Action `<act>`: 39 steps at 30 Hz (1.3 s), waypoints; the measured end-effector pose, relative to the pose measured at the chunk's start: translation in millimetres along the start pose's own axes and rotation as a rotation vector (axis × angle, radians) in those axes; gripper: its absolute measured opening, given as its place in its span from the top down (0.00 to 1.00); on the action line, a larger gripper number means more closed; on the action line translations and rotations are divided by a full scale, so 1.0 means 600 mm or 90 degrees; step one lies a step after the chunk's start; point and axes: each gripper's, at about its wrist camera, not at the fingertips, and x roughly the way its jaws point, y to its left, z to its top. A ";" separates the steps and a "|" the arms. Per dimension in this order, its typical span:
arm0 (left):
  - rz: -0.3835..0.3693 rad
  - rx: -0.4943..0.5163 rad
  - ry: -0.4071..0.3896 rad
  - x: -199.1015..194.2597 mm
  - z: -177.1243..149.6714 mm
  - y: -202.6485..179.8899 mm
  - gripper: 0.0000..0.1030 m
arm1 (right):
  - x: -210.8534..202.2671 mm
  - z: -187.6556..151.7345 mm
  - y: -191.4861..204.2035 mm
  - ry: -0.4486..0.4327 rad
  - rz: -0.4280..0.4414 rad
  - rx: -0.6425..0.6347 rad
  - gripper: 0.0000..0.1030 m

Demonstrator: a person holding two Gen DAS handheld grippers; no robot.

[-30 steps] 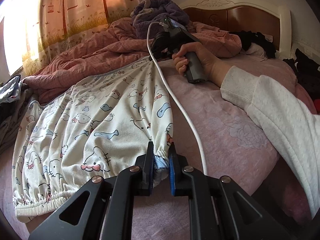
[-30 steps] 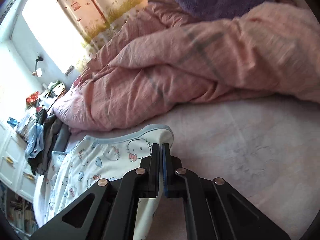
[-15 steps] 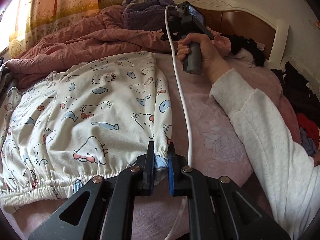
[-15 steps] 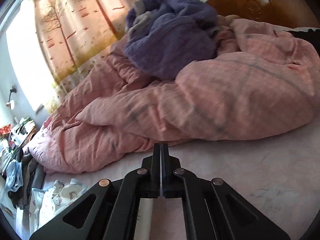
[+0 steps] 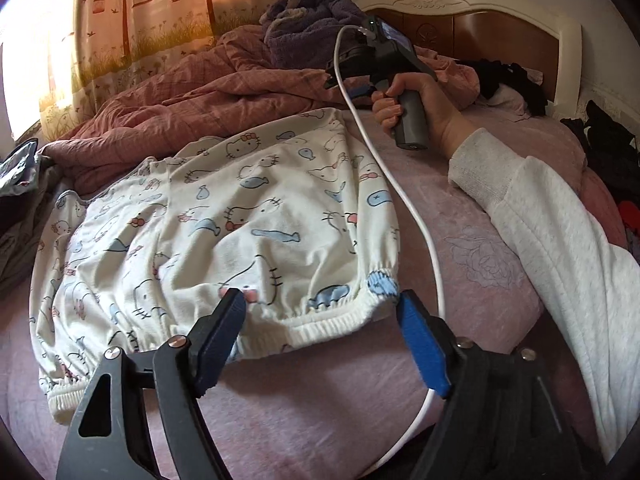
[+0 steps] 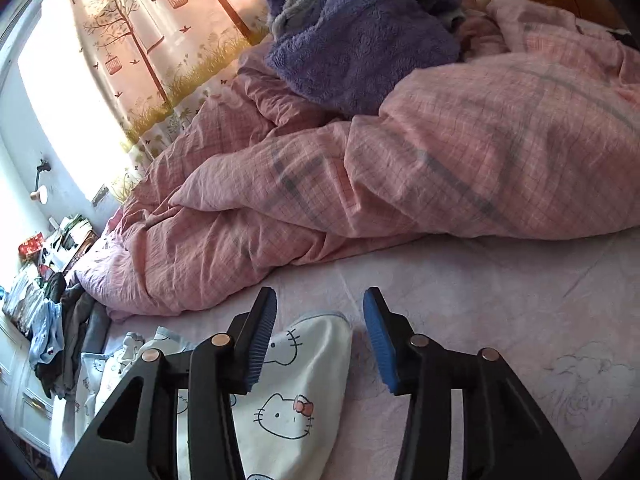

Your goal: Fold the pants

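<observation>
Left wrist view: printed pants [image 5: 240,232] flat on pink bedsheet [image 5: 480,240], both grippers letting go.

Left gripper [image 5: 318,312] jaws opening, spread wide, elastic waistband corner lying between them, unpinched. Right gripper [image 6: 320,320] jaws opening, pants' folded corner between them, nearer the left finger, unclamped. Beyond: white cable [image 5: 400,184], rumpled pink quilt [image 6: 400,168], purple fleece [image 6: 360,40], wooden headboard [image 5: 480,36].

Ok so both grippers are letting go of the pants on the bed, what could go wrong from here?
The white cable drapes along the pants edge and runs under the left gripper, whose jaws are opening over the waistband; it could snag the fold when either hand moves. The right gripper, also opening, sits just above the folded corner, so pulling away carelessly might drag it open.
</observation>
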 end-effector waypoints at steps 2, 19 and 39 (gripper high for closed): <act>0.019 0.002 -0.009 -0.019 -0.003 0.013 0.24 | -0.007 0.000 -0.003 -0.011 0.015 0.010 0.55; 0.207 -0.141 -0.099 -0.154 0.015 0.324 0.08 | -0.123 -0.079 0.154 -0.067 0.043 -0.121 0.48; 0.186 -0.230 -0.040 0.085 0.194 0.579 0.56 | -0.014 -0.044 0.583 -0.015 0.082 -0.188 0.41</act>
